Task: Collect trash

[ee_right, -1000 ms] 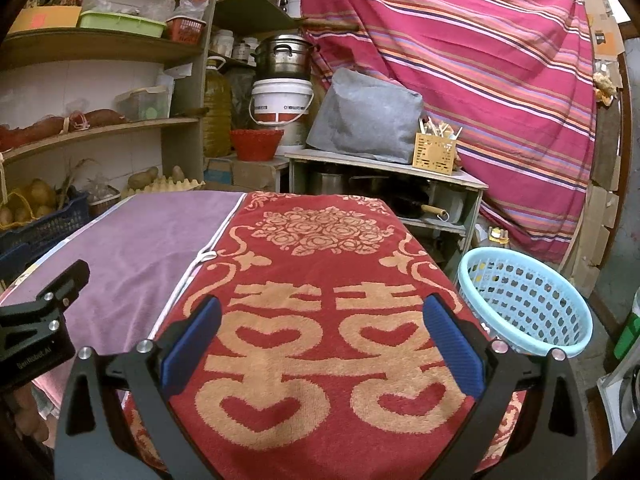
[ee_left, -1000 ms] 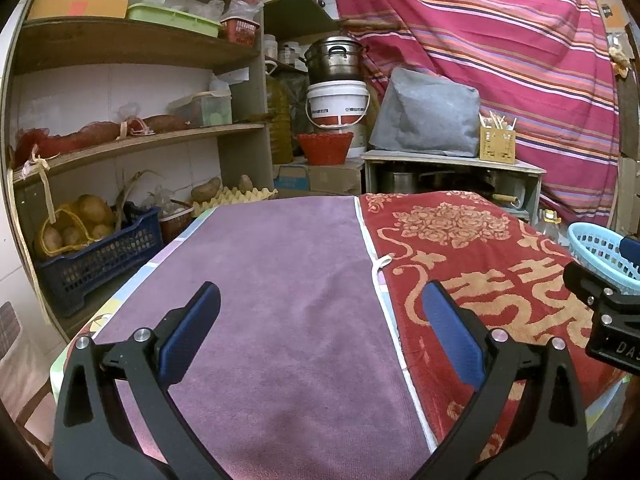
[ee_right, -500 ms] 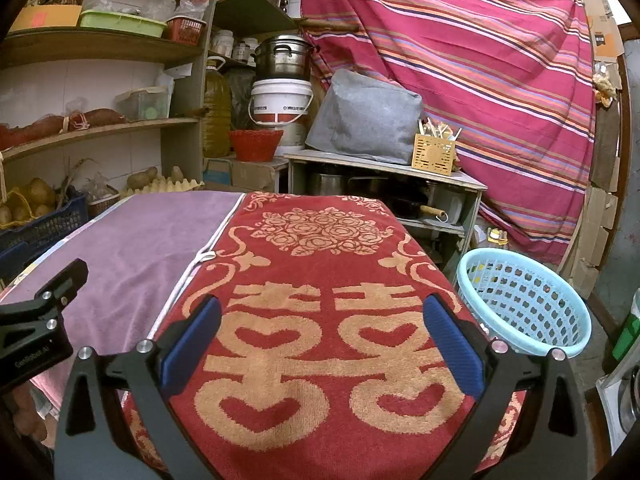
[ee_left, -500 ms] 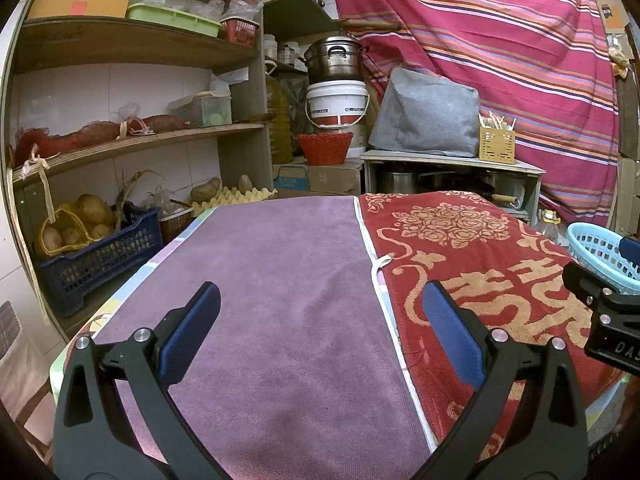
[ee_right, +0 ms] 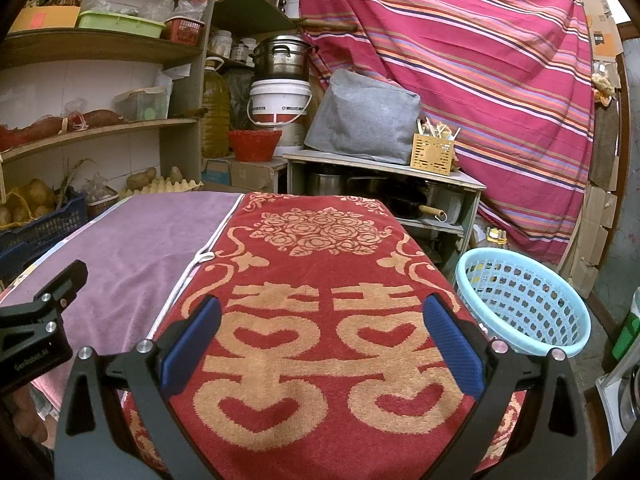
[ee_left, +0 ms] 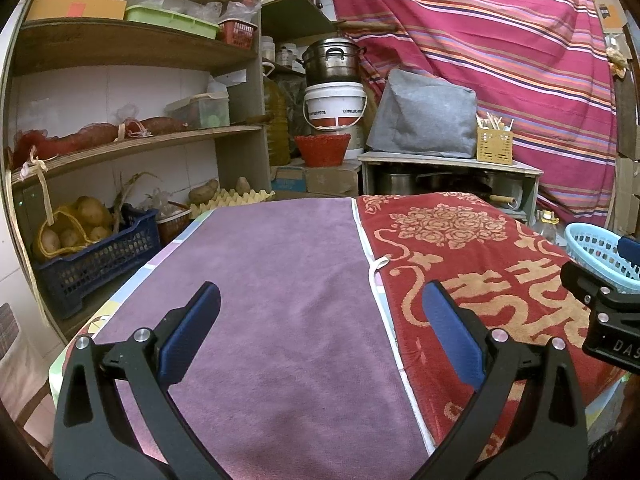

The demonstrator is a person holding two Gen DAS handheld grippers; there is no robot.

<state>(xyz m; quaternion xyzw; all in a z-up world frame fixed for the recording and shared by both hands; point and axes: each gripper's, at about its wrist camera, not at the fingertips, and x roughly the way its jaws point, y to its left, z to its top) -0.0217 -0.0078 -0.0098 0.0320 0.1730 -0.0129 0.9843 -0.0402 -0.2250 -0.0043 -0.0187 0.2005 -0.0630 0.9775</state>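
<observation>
Left claw (ee_left: 320, 334) gapes wide over purple towel (ee_left: 272, 280), right claw (ee_right: 322, 336) wide over red towel (ee_right: 320, 280)

A purple towel (ee_left: 272, 264) lay under the left tongs (ee_left: 320, 296). A red towel (ee_right: 320, 240) with gold hearts lay under the right tongs (ee_right: 322, 306). Far ahead of both, a shiny pot (ee_left: 334, 62) sat on a white bucket (ee_left: 335, 106), with a red bowl (ee_left: 321, 150) in front. A grey bag (ee_left: 422, 118) sat right of them. Left of the left tongs stood a blue crate (ee_left: 92, 264) holding potatoes. A big striped cloth (ee_right: 460, 60) hung at the back.
</observation>
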